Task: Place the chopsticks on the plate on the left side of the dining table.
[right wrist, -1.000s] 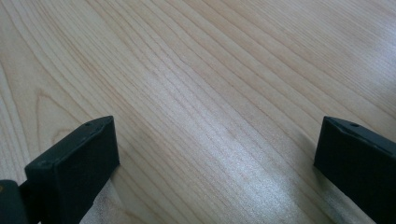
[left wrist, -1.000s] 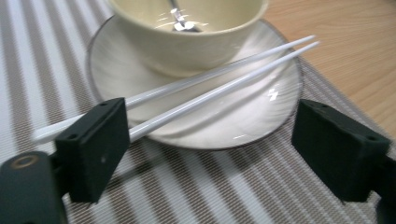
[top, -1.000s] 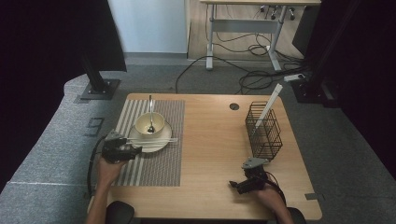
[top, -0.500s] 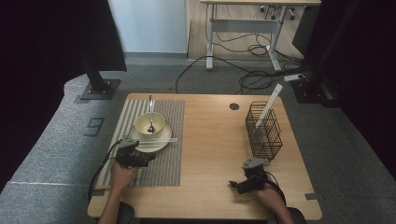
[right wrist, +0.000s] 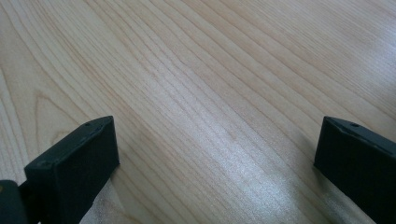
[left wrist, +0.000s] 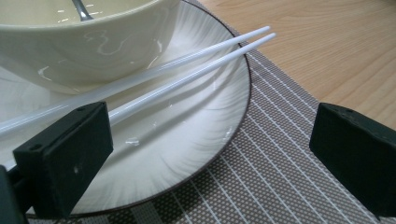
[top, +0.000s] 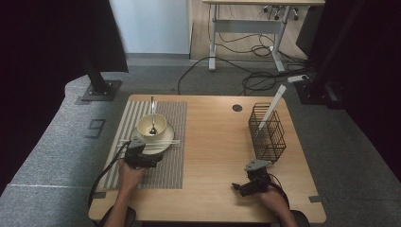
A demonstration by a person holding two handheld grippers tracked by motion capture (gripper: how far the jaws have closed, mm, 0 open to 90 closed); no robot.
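Note:
A cream bowl (top: 151, 124) with a spoon (top: 152, 113) in it stands on a white plate (top: 166, 135), and two white chopsticks (top: 168, 142) lie across the plate's near side. My left gripper (top: 150, 158) hovers low at the plate's near edge. Its jaws have just been opening and stand wide, gripping nothing. In the left gripper view (left wrist: 210, 140) the plate rim (left wrist: 233, 126) lies between the jaws, with the chopsticks (left wrist: 187, 70) and bowl (left wrist: 93, 42) beyond. My right gripper (top: 239, 187) rests open on bare wood at the front right, with only wood between its jaws (right wrist: 215, 149).
A striped placemat (top: 165, 165) lies under the plate at the table's left. A black wire basket (top: 267, 132) with a white stick (top: 274, 101) leaning out stands at the right. A round cable hole (top: 237, 108) sits near the far edge.
The left hand has carried its gripper rightward and lower, up to the plate's near edge. The right gripper has stayed put.

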